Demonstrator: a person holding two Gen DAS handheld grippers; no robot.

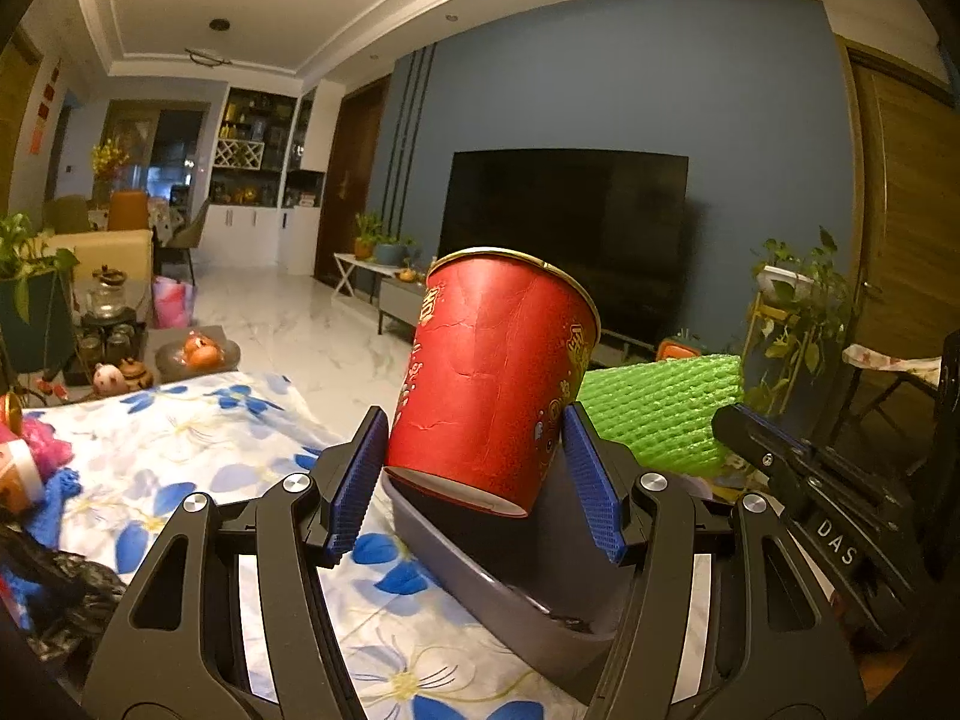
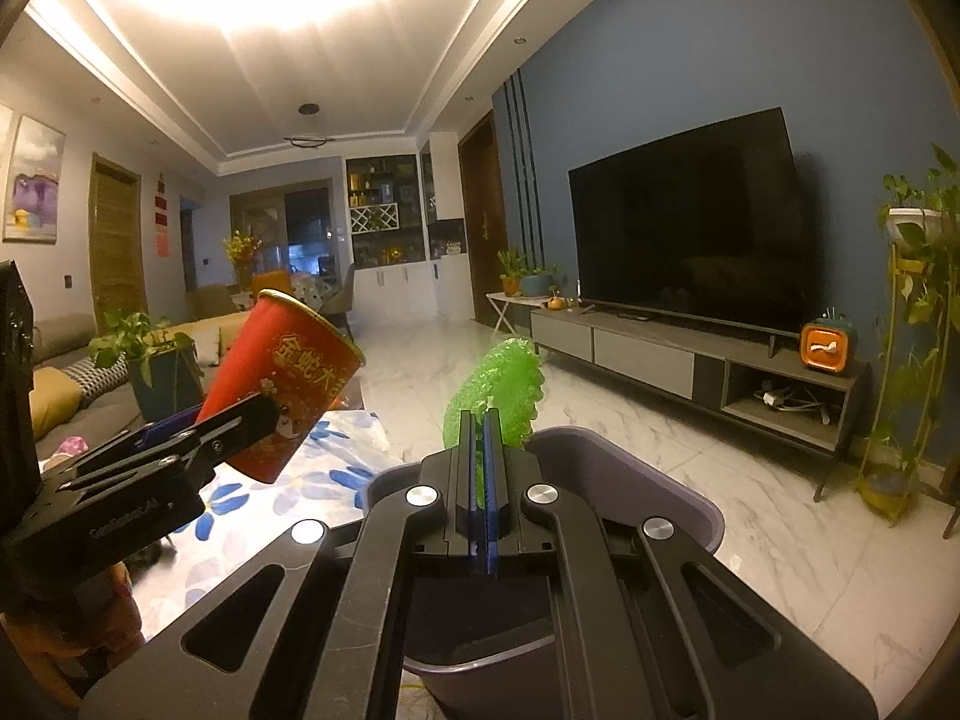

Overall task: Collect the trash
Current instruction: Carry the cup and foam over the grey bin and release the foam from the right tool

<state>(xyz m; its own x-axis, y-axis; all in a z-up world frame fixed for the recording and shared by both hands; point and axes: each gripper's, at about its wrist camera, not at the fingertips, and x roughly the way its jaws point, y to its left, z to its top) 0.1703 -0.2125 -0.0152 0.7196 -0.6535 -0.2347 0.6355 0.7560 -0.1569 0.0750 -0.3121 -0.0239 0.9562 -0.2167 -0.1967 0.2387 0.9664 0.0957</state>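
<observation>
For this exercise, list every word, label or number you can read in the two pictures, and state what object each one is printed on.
"DAS": white letters on the black body of the right gripper.
"金蛇大": gold characters on the red paper cup; the next character is cut off at the cup's edge.
Embossed lettering on the left gripper: too faint to read.
Gold characters on the cup seen from the left wrist: only partly visible, unreadable.

Open air above bin (image 2: pixel 690 480) mouth, partly blocked by green foam net (image 2: pixel 504 384) over near rim & red cup (image 1: pixel 492 384) hanging over left side. Left of bin: flowered tablecloth (image 1: pixel 180 438) mostly bare; clutter along far-left edge.
</observation>
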